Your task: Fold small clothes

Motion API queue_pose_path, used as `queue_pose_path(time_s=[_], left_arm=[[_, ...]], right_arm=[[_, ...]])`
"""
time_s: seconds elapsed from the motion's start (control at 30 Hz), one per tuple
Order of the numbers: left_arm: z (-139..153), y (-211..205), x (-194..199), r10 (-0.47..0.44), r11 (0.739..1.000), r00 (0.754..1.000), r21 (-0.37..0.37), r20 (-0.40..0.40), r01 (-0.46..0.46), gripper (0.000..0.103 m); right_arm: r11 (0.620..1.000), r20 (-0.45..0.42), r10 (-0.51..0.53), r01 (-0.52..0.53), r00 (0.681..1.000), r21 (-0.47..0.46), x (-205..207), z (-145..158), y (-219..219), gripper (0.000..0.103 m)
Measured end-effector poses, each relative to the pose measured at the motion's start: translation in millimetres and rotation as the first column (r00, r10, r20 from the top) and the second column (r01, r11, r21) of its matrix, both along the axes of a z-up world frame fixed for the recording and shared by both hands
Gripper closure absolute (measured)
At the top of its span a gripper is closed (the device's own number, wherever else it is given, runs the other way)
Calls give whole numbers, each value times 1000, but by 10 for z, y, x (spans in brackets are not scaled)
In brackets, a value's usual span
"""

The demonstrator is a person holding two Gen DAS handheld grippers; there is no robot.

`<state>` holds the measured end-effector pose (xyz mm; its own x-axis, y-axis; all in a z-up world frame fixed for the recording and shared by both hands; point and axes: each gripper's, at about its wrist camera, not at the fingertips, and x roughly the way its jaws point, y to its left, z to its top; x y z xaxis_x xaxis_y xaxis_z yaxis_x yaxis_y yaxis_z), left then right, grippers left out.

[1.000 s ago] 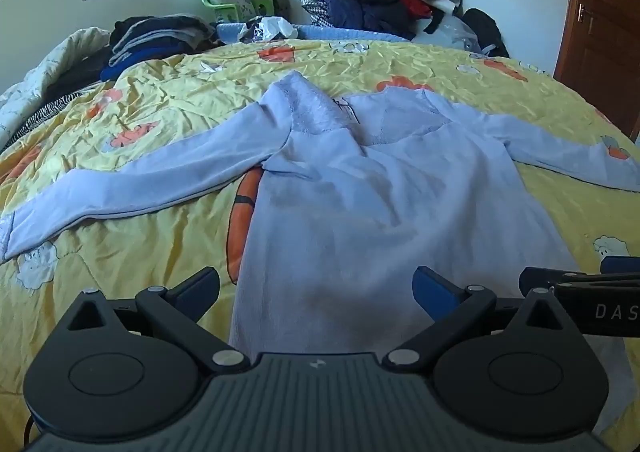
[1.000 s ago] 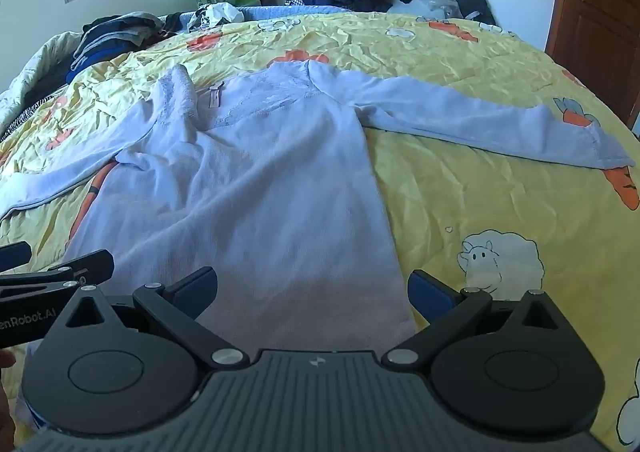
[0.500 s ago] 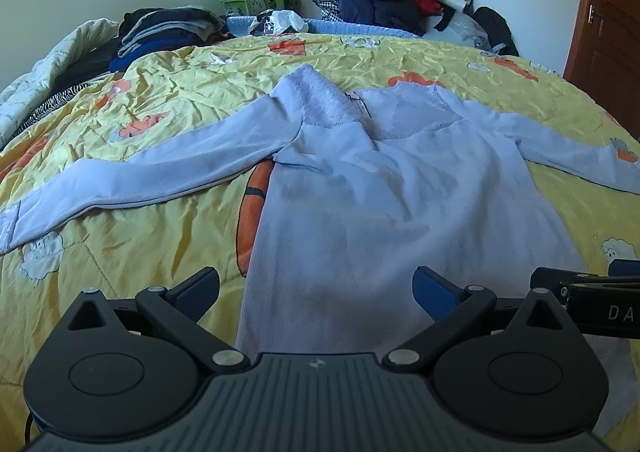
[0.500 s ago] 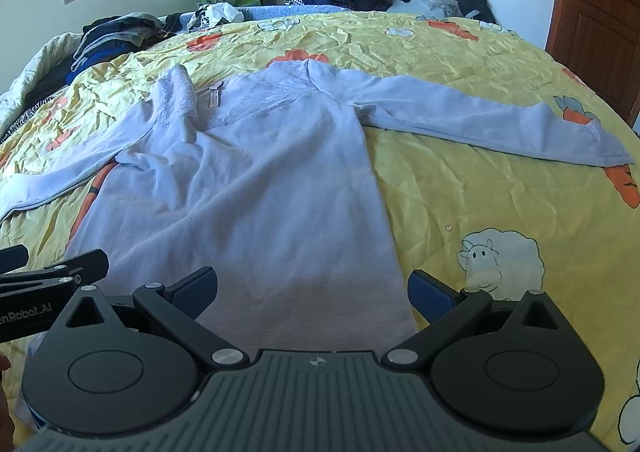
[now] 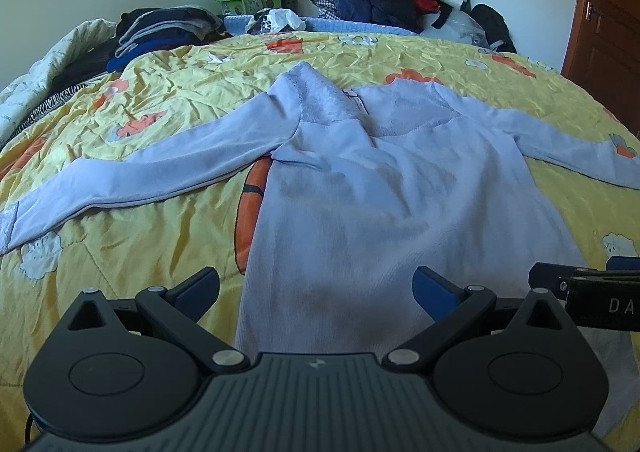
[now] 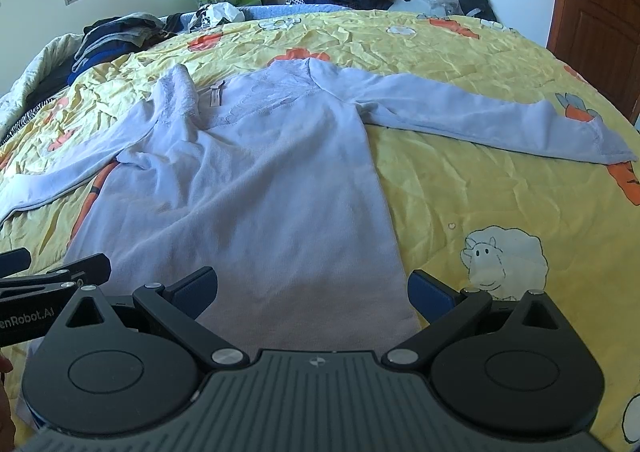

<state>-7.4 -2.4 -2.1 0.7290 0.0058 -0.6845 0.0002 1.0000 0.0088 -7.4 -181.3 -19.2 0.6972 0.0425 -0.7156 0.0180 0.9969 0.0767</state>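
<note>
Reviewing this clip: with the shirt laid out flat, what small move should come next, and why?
Probably lower both grippers onto the hem. The light blue shirt lies spread on the yellow bedspread, sleeves out, unfolded. The left gripper and right gripper hover over its near end, jaws open.

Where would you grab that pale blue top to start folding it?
Probably by a cuff. The pale blue top lies flat on the yellow bedspread with both sleeves spread sideways. The right sleeve's cuff has a free edge, so the right gripper, jaws open, could come from the outer side and carry it inward across the body.
</note>
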Motion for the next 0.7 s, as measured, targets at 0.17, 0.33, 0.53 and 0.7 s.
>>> queue_pose_path(time_s=[0.17,0.33,0.53,0.7], left_arm=[[-11,-21,11,-4,1000,1000,11,-2,4,0],[-27,-24,14,-7,1000,1000,17,-8,7,0],[-30,-19,18,-7,1000,1000,16,-8,7,0],[-32,-20,18,-8,1000,1000,15,-8,8,0]], right_arm=[[1000,-6,2,-2,1000,19,12,-23,-8,0],[1000,-9,2,-2,1000,23,17,-40,-24,0],[1000,-9,-4,5,1000,29,20,-51,-65,0],[999,-10,-10,10,1000,39,40,-78,-97,0]])
